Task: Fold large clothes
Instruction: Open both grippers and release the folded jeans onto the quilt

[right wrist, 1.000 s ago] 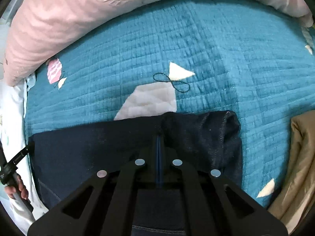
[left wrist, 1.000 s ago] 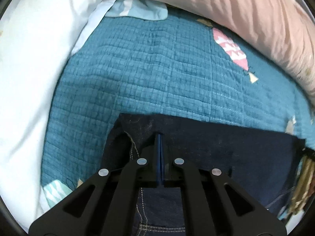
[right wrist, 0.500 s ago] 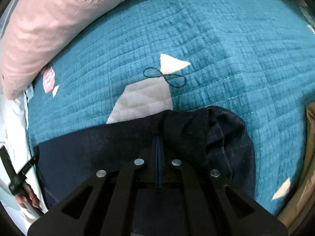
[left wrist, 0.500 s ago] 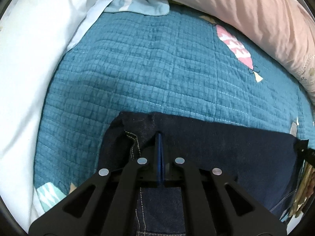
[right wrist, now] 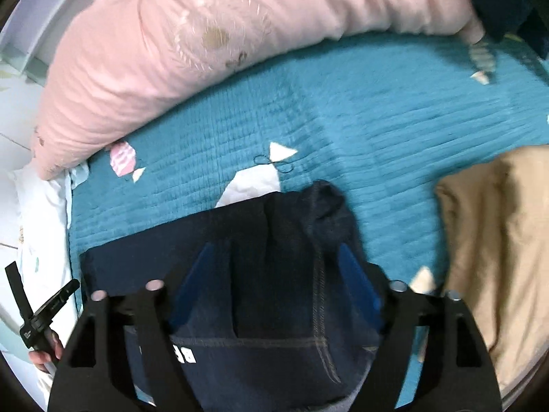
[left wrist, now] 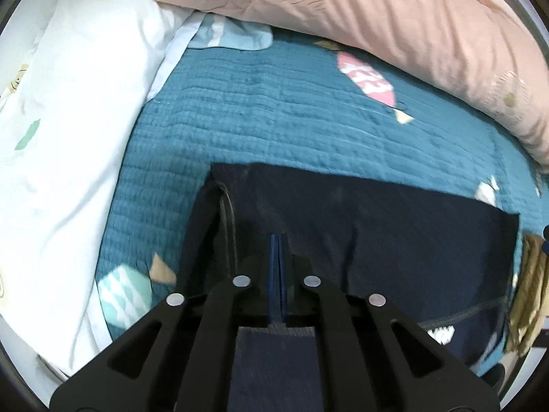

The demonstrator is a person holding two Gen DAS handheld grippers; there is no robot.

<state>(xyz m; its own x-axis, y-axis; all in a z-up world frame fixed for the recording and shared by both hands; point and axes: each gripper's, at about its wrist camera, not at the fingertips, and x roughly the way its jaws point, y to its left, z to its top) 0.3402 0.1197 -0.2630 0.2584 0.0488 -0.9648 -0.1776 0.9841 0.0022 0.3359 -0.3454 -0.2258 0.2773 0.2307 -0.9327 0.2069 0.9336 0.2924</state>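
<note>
The jeans (left wrist: 394,240) lie on the bed, on the teal quilt (left wrist: 291,120), folded into a dark band that runs across in front of both grippers. The left gripper (left wrist: 277,257) has its blue pads pressed together with denim pinched between them, near the left end of the band where a stitched seam shows. The right gripper (right wrist: 274,261) is spread wide, its two blue pads standing on either side of the bunched right end of the jeans (right wrist: 274,274), gripping nothing.

That mismatch looks to me like the main risk. With one end pinched and the other loose, any lift or tug by the left hand would drag the band sideways across the quilt and skew the fold. The right end is already humped up and rumpled rather than flat, so if it is left that way the next fold would likely trap a lump.

A tan garment (right wrist: 497,247) lies just beside the jeans on the right, and the pink pillow (right wrist: 206,51) sits well beyond. A careless sweep of the open right gripper could snag the tan cloth or push it onto the denim.
</note>
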